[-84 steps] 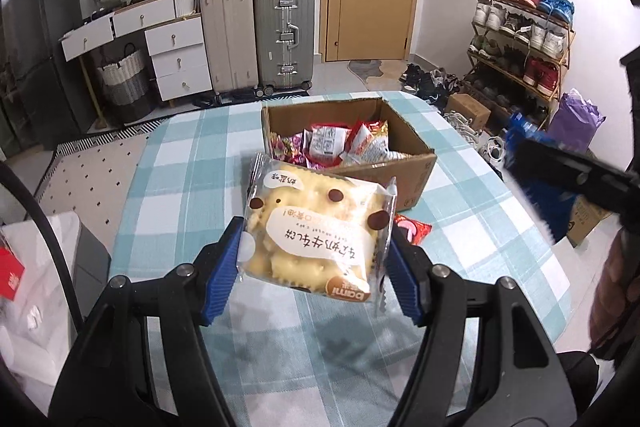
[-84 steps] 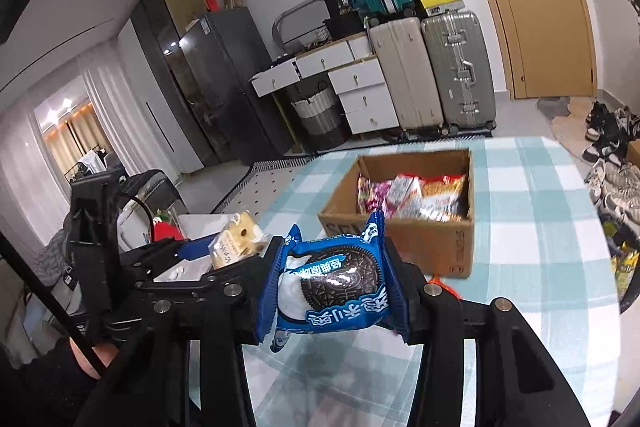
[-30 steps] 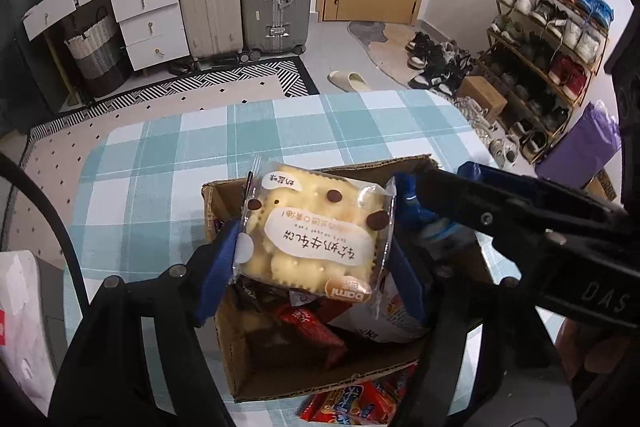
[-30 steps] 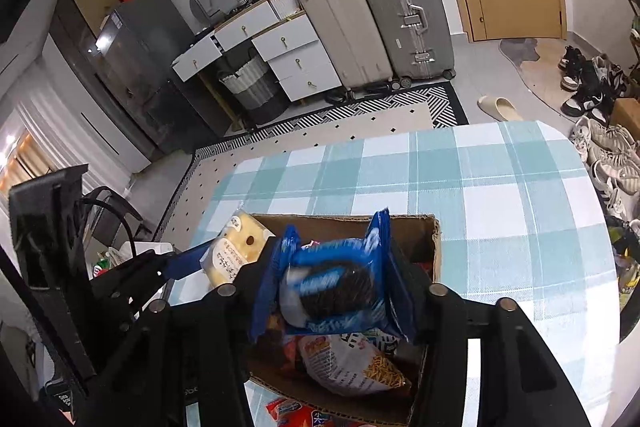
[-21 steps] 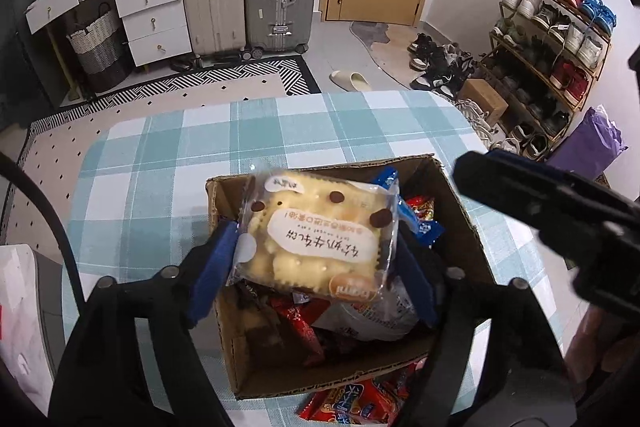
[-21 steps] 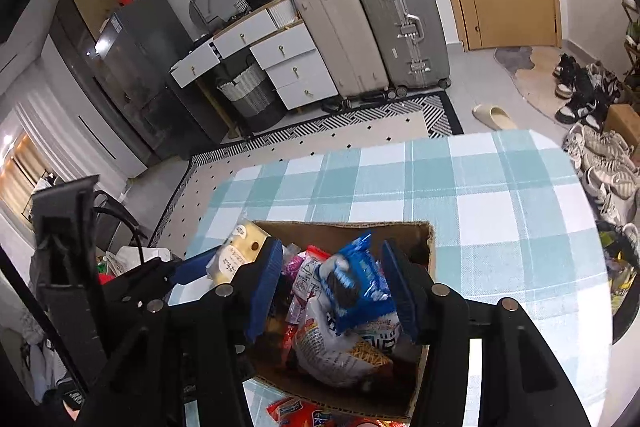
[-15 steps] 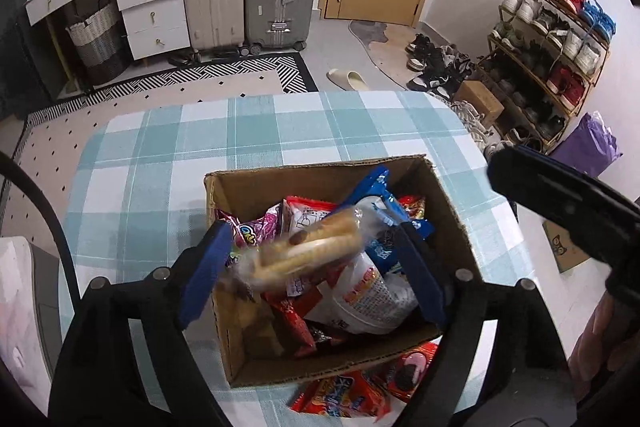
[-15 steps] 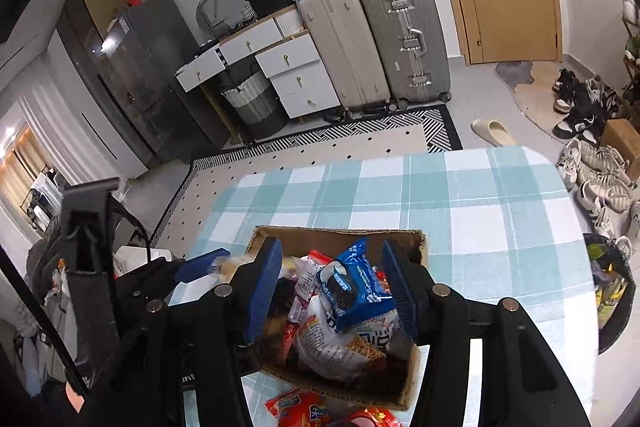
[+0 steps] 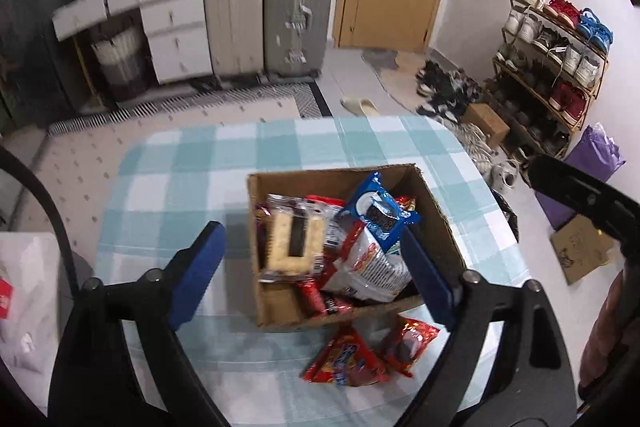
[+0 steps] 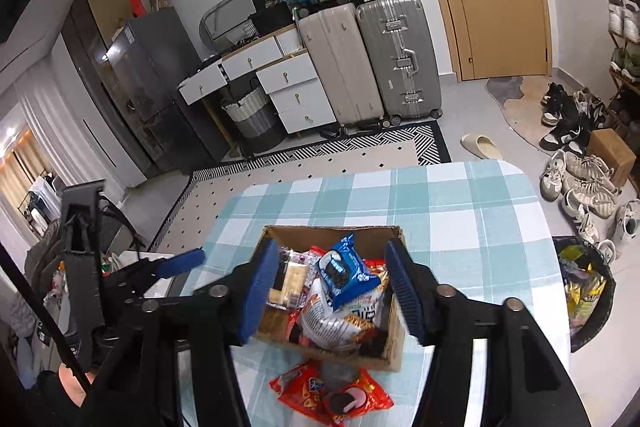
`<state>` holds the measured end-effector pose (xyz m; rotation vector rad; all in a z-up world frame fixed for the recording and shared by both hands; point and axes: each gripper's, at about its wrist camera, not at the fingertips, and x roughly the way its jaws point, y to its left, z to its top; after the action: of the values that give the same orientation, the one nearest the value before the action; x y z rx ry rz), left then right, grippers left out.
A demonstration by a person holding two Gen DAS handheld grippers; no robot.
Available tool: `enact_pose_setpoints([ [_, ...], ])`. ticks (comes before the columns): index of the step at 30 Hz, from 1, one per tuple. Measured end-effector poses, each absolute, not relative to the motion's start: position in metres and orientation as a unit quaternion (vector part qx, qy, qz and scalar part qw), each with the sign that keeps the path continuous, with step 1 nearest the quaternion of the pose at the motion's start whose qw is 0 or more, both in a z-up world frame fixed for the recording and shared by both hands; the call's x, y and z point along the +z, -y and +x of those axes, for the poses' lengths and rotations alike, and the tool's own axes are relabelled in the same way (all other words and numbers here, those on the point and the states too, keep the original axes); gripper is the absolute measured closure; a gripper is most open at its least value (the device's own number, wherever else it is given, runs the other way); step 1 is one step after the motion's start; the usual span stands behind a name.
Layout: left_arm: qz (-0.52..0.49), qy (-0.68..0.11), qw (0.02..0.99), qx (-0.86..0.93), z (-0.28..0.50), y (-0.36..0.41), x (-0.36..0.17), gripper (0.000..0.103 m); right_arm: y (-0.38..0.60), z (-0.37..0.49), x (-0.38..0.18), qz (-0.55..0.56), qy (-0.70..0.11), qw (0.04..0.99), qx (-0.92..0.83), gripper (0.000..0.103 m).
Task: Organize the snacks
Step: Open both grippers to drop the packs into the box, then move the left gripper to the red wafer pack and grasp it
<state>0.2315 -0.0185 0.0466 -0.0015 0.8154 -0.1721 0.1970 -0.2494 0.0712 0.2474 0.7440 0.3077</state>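
Note:
A cardboard box (image 9: 442, 215) (image 10: 394, 343) full of snack packs stands on the checked table. The yellow cake pack (image 9: 291, 245) (image 10: 291, 281) lies in its left half, the blue cookie pack (image 9: 378, 213) (image 10: 344, 273) on top of a white bag. My left gripper (image 9: 310, 267) hovers above the box, its jaws opening wide, nothing between the pads. My right gripper (image 10: 332, 291) also hangs over the box with its jaws opening and nothing held. Two red snack packs (image 9: 360, 353) (image 10: 332, 397) lie on the table in front of the box.
The table (image 9: 180, 179) (image 10: 460, 211) has a teal and white checked cloth. Suitcases (image 10: 368, 59), white drawers and a dark cabinet stand beyond it, a shoe rack (image 9: 556, 59) and a purple bag at the right. A black bin (image 10: 588, 287) sits by the table's right edge.
Both grippers let go: the yellow cake pack and the blue cookie pack dropped into the box. Both grippers then rose and drew back with their jaws spreading.

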Motion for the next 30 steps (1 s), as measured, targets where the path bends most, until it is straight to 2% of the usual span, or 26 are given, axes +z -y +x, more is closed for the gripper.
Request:
enact_pose_setpoints([
  [2, 0.003, -0.379, 0.922, -0.075, 0.212, 0.014, 0.056, 0.003, 0.250, 0.183, 0.075, 0.119, -0.354, 0.915, 0.150, 0.034],
  [3, -0.003, -0.370, 0.926, -0.072, 0.202, 0.012, 0.060, 0.001, 0.250, 0.178, 0.077, 0.119, -0.353, 0.916, 0.151, 0.033],
  [5, -0.008, -0.364, 0.929, -0.071, 0.186, 0.008, 0.066, 0.001, 0.250, 0.163, 0.081, 0.121, -0.350, 0.917, 0.151, 0.031],
  [7, -0.006, -0.353, 0.933, -0.064, 0.171, 0.005, 0.072, 0.001, 0.250, 0.148, 0.084, 0.121, -0.344, 0.920, 0.145, 0.021],
  [9, -0.002, -0.341, 0.938, -0.056, 0.154, 0.002, 0.078, 0.001, 0.248, 0.135, 0.089, 0.118, -0.335, 0.925, 0.137, 0.017],
  [12, 0.009, -0.316, 0.948, -0.038, 0.129, -0.003, 0.087, 0.001, 0.244, 0.110, 0.096, 0.107, -0.318, 0.931, 0.141, 0.014],
  [15, 0.015, -0.287, 0.958, -0.024, 0.101, -0.009, 0.097, 0.001, 0.241, 0.090, 0.098, 0.098, -0.304, 0.939, 0.126, 0.002],
  [23, 0.013, -0.245, 0.969, -0.023, 0.046, -0.020, 0.102, 0.001, 0.230, 0.049, 0.079, 0.106, -0.285, 0.943, 0.134, 0.001],
  [30, -0.024, -0.257, 0.966, -0.022, 0.036, -0.029, 0.075, 0.001, 0.223, 0.032, 0.043, 0.104, -0.283, 0.943, 0.142, 0.000],
])
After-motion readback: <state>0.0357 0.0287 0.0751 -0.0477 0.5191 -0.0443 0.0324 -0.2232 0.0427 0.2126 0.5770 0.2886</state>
